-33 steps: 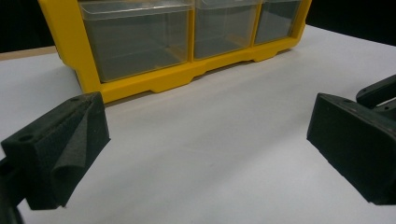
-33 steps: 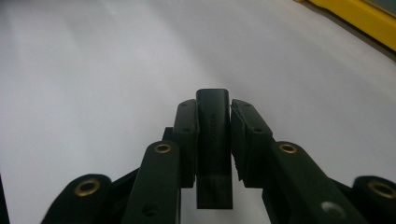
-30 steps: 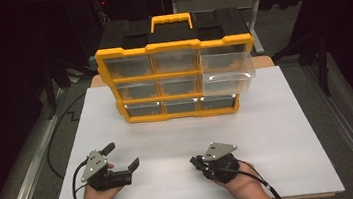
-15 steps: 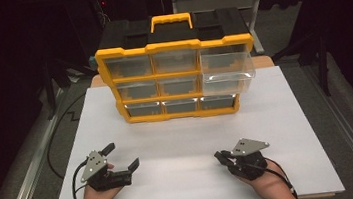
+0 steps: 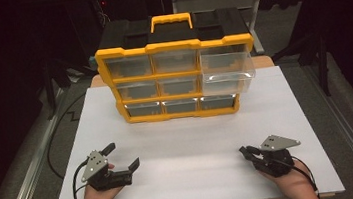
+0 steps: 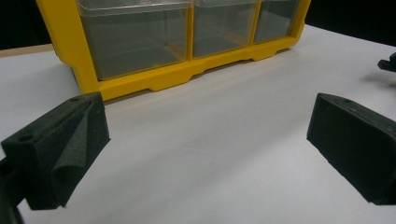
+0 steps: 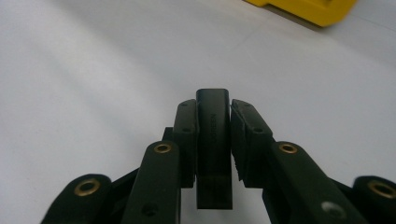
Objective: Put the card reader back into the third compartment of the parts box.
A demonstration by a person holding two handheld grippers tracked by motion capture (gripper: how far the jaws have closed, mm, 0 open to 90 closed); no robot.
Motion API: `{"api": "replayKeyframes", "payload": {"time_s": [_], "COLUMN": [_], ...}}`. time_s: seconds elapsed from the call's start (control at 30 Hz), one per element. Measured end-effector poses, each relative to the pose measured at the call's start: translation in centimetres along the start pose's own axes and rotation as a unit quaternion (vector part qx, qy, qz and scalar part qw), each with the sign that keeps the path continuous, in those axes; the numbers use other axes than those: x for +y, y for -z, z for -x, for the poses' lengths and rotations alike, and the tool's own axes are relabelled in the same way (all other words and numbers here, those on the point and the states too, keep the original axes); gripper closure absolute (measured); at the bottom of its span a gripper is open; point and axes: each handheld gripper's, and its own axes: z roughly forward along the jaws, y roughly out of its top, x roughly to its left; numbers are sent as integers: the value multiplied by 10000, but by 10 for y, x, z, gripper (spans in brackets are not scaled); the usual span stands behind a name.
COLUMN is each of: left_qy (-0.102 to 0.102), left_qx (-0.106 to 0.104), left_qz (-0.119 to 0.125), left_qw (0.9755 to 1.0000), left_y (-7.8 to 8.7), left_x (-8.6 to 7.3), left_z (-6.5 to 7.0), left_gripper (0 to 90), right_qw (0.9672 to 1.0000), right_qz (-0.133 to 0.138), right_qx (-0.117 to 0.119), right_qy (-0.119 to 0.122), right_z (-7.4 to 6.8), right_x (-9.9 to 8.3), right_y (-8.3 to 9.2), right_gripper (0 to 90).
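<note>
On the counter: a big white sheet [image 5: 184,144] covers most of the top.
Box: a yellow drawer box [image 5: 177,77] stands at the far side, well apart from both hands.
Pulled drawer: one clear drawer [image 5: 226,68] at the top right sticks out of the box.
Left gripper [image 5: 121,158]: rests near the front left edge, fingers [image 6: 60,149] spread wide with nothing between them.
Right gripper [image 7: 214,109]: near the front right edge, fingers [image 7: 187,135] clenched on a small black block [image 7: 213,140].

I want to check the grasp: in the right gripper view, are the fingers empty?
No, the right gripper's fingers are pressed on both sides of a small black block standing upright between them.
</note>
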Motion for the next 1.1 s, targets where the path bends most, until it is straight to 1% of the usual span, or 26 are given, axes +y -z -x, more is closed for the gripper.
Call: {"api": "replayKeyframes", "payload": {"time_s": [0.13,0.23,0.37,0.47,0.53,0.6,0.73,0.8,0.83,0.9,0.97,1.07,1.1], "left_qy": [8,17,10,14,23,29,31,23,-11,-5,3,-9,10], "left_qx": [14,36,48,46,42,52,8,8,2,12,5,6,-8], "left_qz": [0,7,-3,5,13,3,-40,-50,-59,-24,-18,-22,-10], "left_qw": [10000,10000,10000,10000,10000,10000,10000,10000,10000,10000,10000,10000,10000], "left_y": [1,1,1,1,1,1,-1,-2,-1,-1,0,0,0], "left_x": [0,0,0,0,0,1,0,0,0,0,0,0,0], "left_z": [0,0,0,0,0,0,0,1,1,1,0,-1,-1], "left_gripper": [3,3,3,3,3,3,3,3,3,3,3,3,3], "right_qw": [9999,9998,9999,10000,9999,9999,9998,9995,9992,9987,9980,9964,9960], "right_qz": [50,87,88,81,109,74,-46,-191,-254,-357,-495,-728,-785], "right_qx": [-104,-119,-75,20,102,112,151,178,205,252,298,272,286], "right_qy": [-120,-146,-51,-50,-19,52,157,201,215,258,244,335,329], "right_z": [9,10,7,6,3,-1,-3,-2,-2,0,2,5,6], "right_x": [-5,-6,-4,-2,1,6,18,24,27,32,36,41,43], "right_y": [9,11,9,7,6,5,-1,-4,-5,-7,-8,-9,-9], "right_gripper": [742,742,742,742,742,742,742,742,742,741,742,742,742]}}
